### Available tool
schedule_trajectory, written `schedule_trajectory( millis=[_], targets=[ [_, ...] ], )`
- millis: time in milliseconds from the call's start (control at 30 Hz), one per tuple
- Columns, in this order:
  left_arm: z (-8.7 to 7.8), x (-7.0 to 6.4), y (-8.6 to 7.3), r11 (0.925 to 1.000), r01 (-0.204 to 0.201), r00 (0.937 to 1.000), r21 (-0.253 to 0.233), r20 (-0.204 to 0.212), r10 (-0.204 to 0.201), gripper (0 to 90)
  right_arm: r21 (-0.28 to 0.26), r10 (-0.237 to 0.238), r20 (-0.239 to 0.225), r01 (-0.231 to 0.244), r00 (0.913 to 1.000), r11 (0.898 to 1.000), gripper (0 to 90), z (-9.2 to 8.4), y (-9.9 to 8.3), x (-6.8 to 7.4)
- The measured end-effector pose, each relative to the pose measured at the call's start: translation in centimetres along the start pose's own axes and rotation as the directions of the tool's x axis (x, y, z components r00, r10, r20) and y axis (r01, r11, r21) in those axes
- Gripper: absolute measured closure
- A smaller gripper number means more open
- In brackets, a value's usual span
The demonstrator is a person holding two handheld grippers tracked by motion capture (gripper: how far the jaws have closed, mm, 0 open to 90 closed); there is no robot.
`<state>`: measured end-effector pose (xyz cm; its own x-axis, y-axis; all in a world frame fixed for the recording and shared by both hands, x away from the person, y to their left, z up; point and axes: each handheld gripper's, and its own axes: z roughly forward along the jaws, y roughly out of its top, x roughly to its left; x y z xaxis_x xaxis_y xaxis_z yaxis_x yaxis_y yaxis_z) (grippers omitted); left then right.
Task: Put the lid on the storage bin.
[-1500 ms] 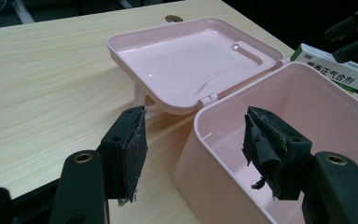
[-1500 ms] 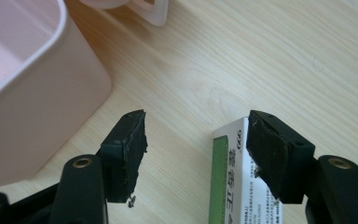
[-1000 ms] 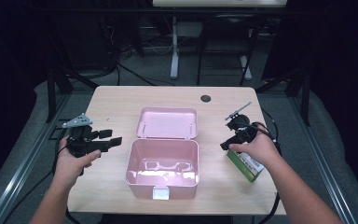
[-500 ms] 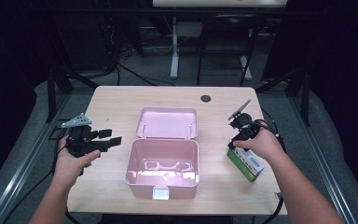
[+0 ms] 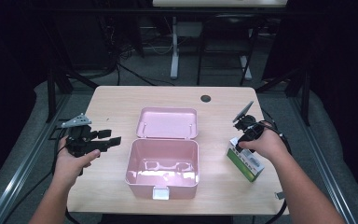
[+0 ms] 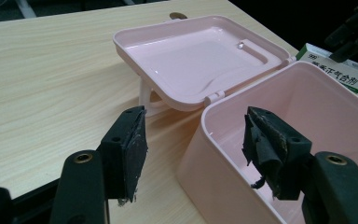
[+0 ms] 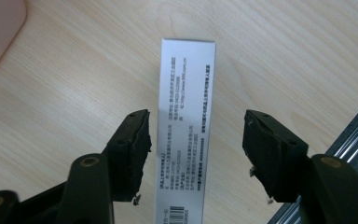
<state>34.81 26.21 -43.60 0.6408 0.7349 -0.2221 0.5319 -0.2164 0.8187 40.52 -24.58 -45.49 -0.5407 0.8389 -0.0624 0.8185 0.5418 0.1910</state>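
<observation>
An open pink plastic box (image 5: 163, 181) stands mid-table, empty, with its lid (image 5: 168, 122) folded back flat. At the right lies a green and white medicine carton (image 5: 248, 164). My right gripper (image 5: 240, 140) points down over the carton's far end. In the right gripper view the carton (image 7: 186, 93) lies between the two pads of this gripper (image 7: 196, 135) with a gap on each side; the jaws have just been closing around it. My left gripper (image 5: 112, 136) hovers open left of the pink box, and its own view shows the gripper (image 6: 196, 140) facing the box's near corner (image 6: 223, 116).
A small dark round grommet (image 5: 205, 98) sits near the table's back edge. The table's right edge and a metal rail (image 7: 354, 140) lie close beside the carton. Bare wood (image 5: 102, 182) stretches left of the pink box. Dark floor, cables and stand legs surround the table.
The right hand has shifted slightly and tipped its gripper down over the carton's far end. The left hand and the pink box have stayed put.
</observation>
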Motion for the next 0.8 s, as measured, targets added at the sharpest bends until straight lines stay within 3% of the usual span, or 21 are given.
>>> schedule_trajectory(
  millis=[200,800],
  targets=[
    [0.1,0.0,0.0,1.0000,0.002,1.0000,0.007,-0.003,-0.002,39.2,0.035,-0.019,-0.007,0.019,0.9998,0.999,44.8,0.4,-0.5,0.0],
    [0.2,0.2,-0.1,0.9998,0.010,0.9998,0.014,-0.015,-0.010,39.3,0.090,-0.007,-0.056,0.012,0.9984,0.996,57.6,2.0,-1.0,0.1]
  ],
)
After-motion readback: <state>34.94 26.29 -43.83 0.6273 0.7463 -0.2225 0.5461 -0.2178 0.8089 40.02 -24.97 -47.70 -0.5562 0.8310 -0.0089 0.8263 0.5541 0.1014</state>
